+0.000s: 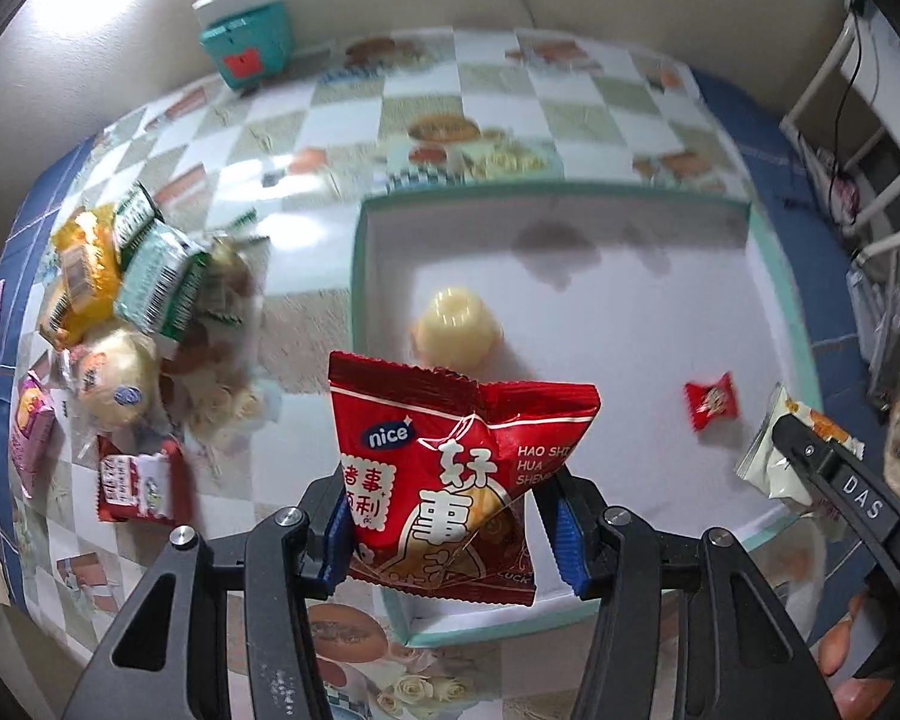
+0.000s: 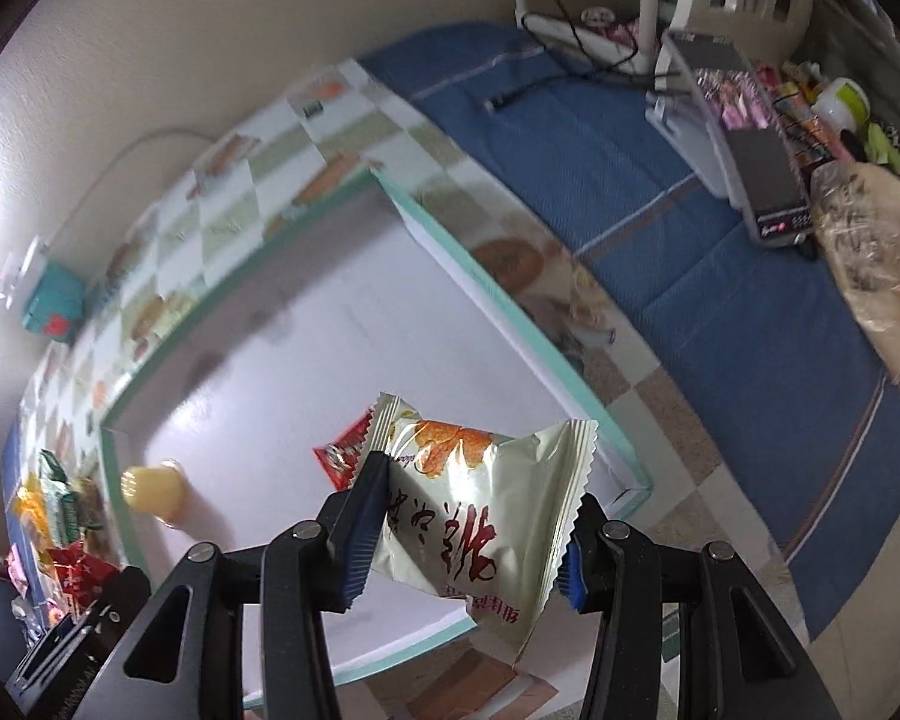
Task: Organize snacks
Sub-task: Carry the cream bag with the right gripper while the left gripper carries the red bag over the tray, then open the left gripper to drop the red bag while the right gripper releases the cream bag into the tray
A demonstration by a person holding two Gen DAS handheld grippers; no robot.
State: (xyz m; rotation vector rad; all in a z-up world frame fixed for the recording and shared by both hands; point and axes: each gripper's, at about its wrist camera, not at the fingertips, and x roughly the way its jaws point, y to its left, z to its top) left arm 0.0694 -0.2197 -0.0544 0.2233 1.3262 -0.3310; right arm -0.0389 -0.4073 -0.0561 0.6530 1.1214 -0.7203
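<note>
red packet (image 1: 450, 480) gripped above tray (image 1: 570, 195) — jelly cup (image 1: 457, 324), small candy (image 1: 711, 399) inside

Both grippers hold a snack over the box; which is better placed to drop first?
Probably right: the right gripper holds its cream packet well over the box floor. The left gripper's red packet hangs nearer the box's edge.
</note>
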